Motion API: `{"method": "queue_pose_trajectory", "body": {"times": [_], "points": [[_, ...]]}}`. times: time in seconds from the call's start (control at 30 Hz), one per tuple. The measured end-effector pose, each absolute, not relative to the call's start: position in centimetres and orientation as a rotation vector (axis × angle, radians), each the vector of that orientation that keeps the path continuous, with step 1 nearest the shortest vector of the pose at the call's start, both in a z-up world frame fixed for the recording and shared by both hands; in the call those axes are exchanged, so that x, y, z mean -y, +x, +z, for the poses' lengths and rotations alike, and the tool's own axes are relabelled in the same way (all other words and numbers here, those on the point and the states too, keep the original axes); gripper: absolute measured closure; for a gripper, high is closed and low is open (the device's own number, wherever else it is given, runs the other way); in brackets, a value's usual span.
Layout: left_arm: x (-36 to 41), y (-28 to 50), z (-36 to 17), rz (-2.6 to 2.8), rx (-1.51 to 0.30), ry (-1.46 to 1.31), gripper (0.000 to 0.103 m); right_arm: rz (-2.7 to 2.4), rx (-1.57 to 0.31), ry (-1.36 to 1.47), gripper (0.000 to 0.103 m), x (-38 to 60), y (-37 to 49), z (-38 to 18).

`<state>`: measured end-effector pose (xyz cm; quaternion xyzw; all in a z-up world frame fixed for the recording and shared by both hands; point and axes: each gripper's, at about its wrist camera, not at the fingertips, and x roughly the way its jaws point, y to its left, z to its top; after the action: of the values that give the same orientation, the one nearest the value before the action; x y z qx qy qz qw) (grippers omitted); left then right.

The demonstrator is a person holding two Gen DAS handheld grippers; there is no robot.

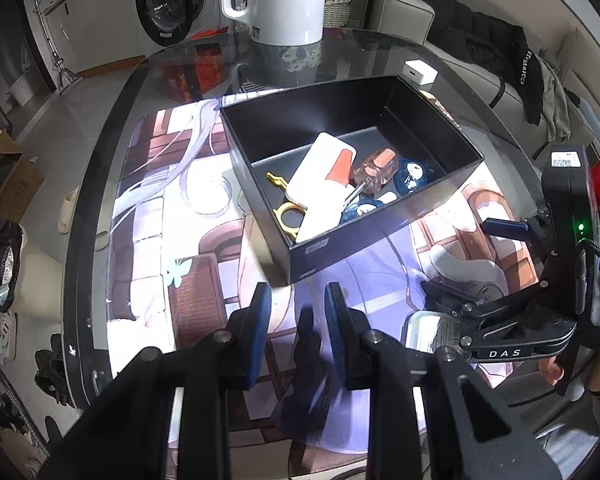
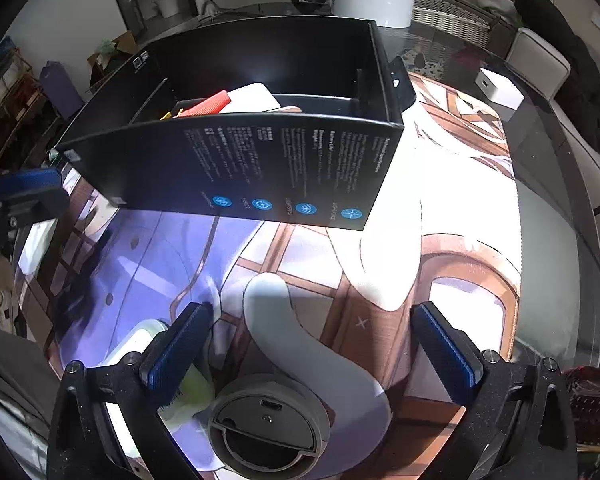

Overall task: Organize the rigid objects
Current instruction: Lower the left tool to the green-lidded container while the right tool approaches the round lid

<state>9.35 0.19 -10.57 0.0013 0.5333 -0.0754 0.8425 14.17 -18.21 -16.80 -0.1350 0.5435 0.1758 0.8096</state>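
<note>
A black open box [image 1: 380,236] stands on the printed mat, its printed side wall [image 2: 260,168] facing the right wrist view. Inside lie a white flat case with an orange part [image 1: 320,180], a clear-handled screwdriver [image 1: 370,170], a gold looped piece [image 1: 286,216] and blue round badges [image 1: 410,174]. My left gripper [image 1: 296,312] hovers just in front of the box, jaws a narrow gap apart with nothing between them. My right gripper [image 2: 314,350] is wide open, pointing down over a round dark-grey device [image 2: 268,428] on the mat. A white-and-green flat pack [image 2: 136,344] lies beside that device.
A white kettle [image 1: 276,0] stands at the far table edge. A small white cube [image 1: 420,72] sits on the glass behind the box. The round glass table's rim [image 1: 100,160] curves close on the left. A person's hand [image 1: 556,372] holds the right gripper.
</note>
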Motion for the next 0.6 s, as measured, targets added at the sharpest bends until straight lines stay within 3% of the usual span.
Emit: {"method": "queue_pose_trajectory", "body": {"times": [0.23, 0.4, 0.5, 0.6], "points": [[0.6, 8.7, -10.9, -0.198, -1.156, 0.012, 0.076, 0.357, -1.183, -0.23, 0.002, 19.1, 14.6, -16.2], [2.7, 6.7, -10.5, -0.301, -1.176, 0.024, 0.064, 0.349, -1.153, -0.171, 0.004, 20.8, 13.7, -13.9], [5.0, 5.4, -10.9, -0.369, -1.192, 0.066, 0.062, 0.342, -1.173, -0.153, 0.004, 21.9, 12.8, -13.6], [7.1, 4.6, -11.7, -0.415, -1.22, 0.103, 0.062, 0.332, -1.209, -0.123, 0.013, 22.7, 11.8, -13.9]]}}
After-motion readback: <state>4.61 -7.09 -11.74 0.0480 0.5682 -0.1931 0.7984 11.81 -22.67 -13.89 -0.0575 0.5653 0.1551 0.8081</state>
